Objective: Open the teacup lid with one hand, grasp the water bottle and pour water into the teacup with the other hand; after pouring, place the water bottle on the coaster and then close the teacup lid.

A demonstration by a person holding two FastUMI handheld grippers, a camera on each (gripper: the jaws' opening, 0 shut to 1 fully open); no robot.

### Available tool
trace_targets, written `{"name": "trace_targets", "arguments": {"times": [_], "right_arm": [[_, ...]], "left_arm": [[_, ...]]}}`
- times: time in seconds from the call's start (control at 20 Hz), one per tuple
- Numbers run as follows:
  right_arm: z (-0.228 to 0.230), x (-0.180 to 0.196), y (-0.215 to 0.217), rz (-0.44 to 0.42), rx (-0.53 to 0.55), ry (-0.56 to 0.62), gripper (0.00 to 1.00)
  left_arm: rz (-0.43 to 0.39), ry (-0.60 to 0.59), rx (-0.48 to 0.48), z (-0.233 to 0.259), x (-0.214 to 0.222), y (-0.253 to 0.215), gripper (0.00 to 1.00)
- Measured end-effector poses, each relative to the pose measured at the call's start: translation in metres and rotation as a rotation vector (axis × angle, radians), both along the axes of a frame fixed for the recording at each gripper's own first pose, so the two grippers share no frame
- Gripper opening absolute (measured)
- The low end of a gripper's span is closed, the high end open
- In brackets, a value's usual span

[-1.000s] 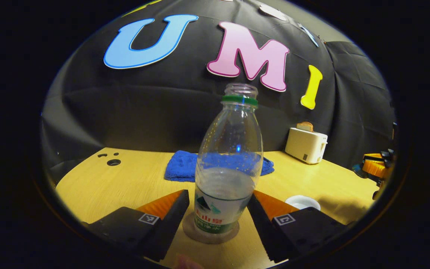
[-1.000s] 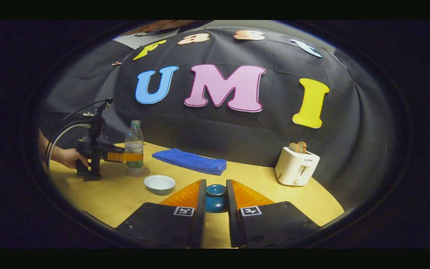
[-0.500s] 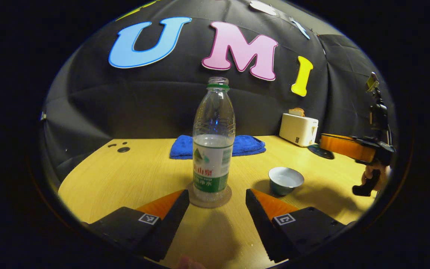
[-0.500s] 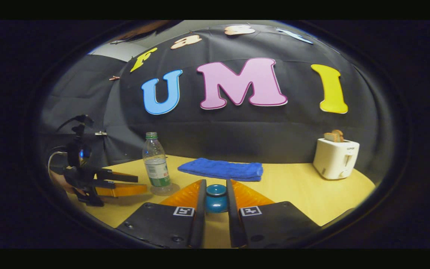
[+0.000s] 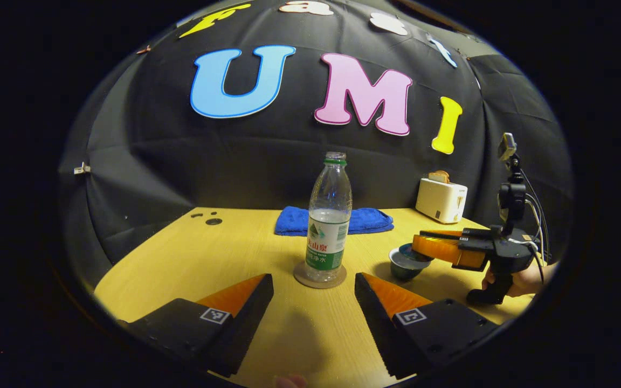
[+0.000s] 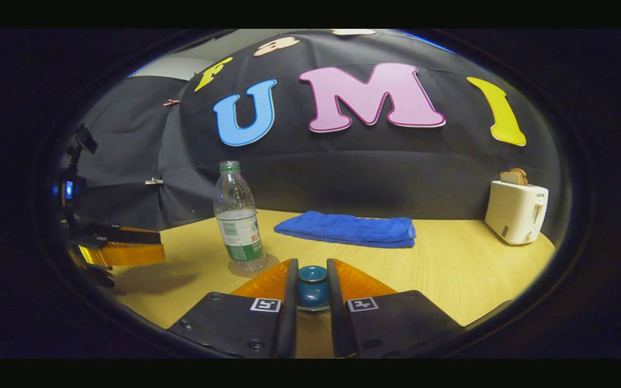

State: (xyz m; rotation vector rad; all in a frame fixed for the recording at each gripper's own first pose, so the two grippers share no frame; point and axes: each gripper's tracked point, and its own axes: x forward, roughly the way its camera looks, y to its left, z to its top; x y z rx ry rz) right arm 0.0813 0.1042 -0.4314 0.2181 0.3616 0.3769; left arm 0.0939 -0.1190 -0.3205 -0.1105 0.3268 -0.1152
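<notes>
A clear water bottle with a green label, uncapped and part full, stands upright on a round coaster. My left gripper is open, a short way in front of the bottle and apart from it. Right of the bottle sits the dark teacup. My right gripper holds the blue lid at the cup's rim; I cannot tell whether lid and rim touch. In the right gripper view, my right gripper is shut on the lid's knob, with the bottle to the left.
A folded blue towel lies at the back of the wooden table, and a white toaster with toast stands at the back right. A hand holds the right gripper's handle. Small holes mark the table's far left.
My left gripper has drawn back from the bottle, which stays on the coaster. The right gripper has carried the lid leftward to the teacup.
</notes>
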Motion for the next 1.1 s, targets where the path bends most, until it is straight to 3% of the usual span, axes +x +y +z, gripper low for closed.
{"name": "trace_targets", "arguments": {"times": [0.1, 0.4, 0.6, 0.75, 0.8, 0.85, 0.9, 0.95, 1.1], "right_arm": [[-0.001, 0.004, 0.000, -0.004, -0.005, 0.004, 0.30], [-0.013, 0.006, 0.005, 0.006, -0.037, 0.047, 0.25], [-0.017, 0.006, 0.005, 0.003, -0.071, 0.051, 0.36], [-0.013, 0.006, 0.002, -0.013, -0.062, 0.050, 0.68], [-0.006, 0.004, -0.002, -0.027, -0.062, 0.036, 0.88], [0.004, 0.004, -0.005, -0.040, -0.063, 0.014, 0.93], [0.017, 0.003, -0.009, -0.048, -0.064, -0.014, 0.90], [0.032, 0.001, -0.014, -0.059, -0.064, -0.041, 0.97], [0.076, -0.010, -0.028, -0.100, -0.021, -0.069, 0.98]], "left_arm": [[0.001, -0.006, -0.007, 0.003, 0.000, 0.001, 0.95], [-0.003, -0.012, 0.010, 0.004, -0.003, -0.001, 0.95], [-0.004, -0.013, 0.015, 0.007, -0.003, 0.000, 0.95], [0.010, -0.018, -0.002, 0.012, -0.004, 0.001, 0.95], [0.019, -0.018, -0.011, 0.014, -0.005, 0.002, 0.95], [0.029, -0.016, -0.021, 0.015, -0.006, 0.002, 0.95], [0.036, -0.018, -0.034, 0.019, -0.007, 0.002, 0.95], [0.041, -0.018, -0.046, 0.023, -0.009, 0.001, 0.95], [0.073, -0.020, -0.073, 0.043, -0.013, 0.005, 0.95]]}}
